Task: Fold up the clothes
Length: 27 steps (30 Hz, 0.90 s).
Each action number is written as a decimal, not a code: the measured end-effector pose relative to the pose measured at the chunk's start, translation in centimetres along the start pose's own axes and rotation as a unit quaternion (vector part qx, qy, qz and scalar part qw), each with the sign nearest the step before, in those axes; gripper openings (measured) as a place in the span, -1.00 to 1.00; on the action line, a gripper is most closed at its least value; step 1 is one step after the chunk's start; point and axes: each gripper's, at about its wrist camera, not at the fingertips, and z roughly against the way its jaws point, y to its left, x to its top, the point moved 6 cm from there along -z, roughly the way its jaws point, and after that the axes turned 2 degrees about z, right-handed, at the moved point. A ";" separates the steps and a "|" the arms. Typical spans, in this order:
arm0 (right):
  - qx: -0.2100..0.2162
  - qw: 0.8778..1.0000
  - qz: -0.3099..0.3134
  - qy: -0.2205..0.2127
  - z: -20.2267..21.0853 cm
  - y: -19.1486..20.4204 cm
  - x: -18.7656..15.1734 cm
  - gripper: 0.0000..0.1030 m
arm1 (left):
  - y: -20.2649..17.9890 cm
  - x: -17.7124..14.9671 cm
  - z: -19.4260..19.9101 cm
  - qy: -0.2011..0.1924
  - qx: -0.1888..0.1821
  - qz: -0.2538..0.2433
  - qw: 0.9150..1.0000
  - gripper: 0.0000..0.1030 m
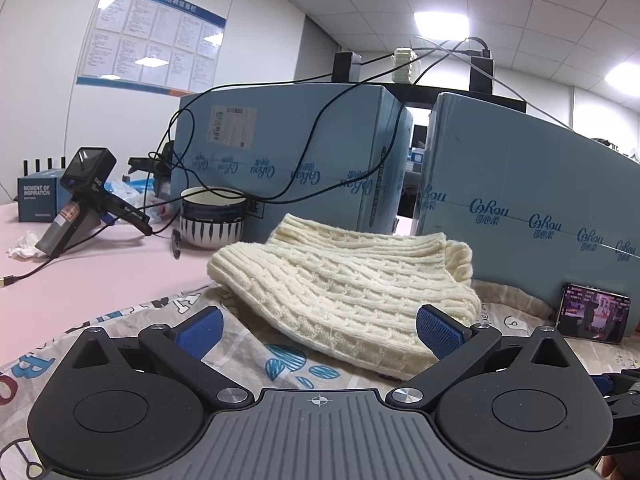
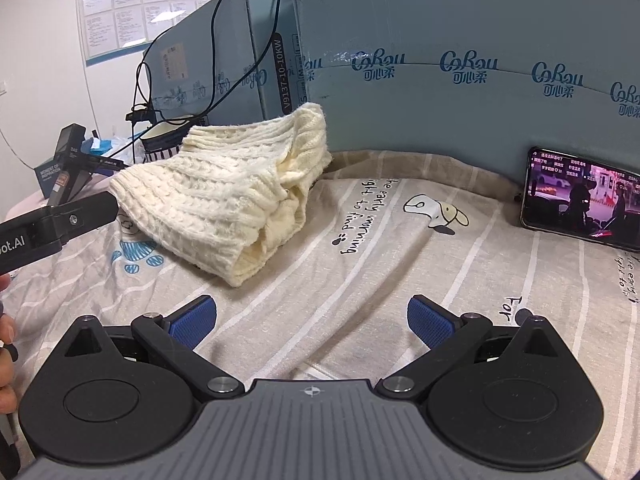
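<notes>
The left gripper (image 1: 318,330) hangs low over the bed with its two blue-padded fingers (image 1: 200,330) spread wide, nothing between them. The near edge of a folded cream knitted sweater (image 1: 344,284) lies just ahead of the gap, close to the right-hand pad, though I cannot tell whether that pad touches the wool. The right gripper (image 2: 312,320) is likewise splayed open and empty, its blue pads (image 2: 430,322) over bare cloth, well short of the sweater.

From the right wrist view the sweater (image 2: 224,200) sits up and to the left as a thick, bundled fold, its far end resting against a pale blue cardboard box (image 2: 460,20). The black tip of the left gripper (image 2: 80,214) pokes in from the left edge, just beside the sweater's left side. A bit of the person's hand (image 2: 6,356) shows at the far left margin.

Everything lies on a printed sheet (image 2: 380,260) with stripes, lettering and cartoon animals. A phone (image 2: 582,198) with a lit screen leans against the box on the right. Beyond the sheet, on a pink tabletop (image 1: 100,272), stand a striped bowl (image 1: 212,220) and a black handheld device (image 1: 80,196) with cables trailing over a second blue box (image 1: 288,152).
</notes>
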 end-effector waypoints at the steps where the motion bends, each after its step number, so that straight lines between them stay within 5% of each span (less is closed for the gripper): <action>1: 0.000 1.000 0.000 0.000 0.0 0.0 0.0 1.00 | 0.0 0.0 0.0 0.000 0.000 0.000 1.000 1.00; 27: 0.008 1.000 0.001 0.004 0.0 0.2 -0.1 1.00 | 0.0 0.1 0.1 -0.001 -0.001 0.001 1.000 1.00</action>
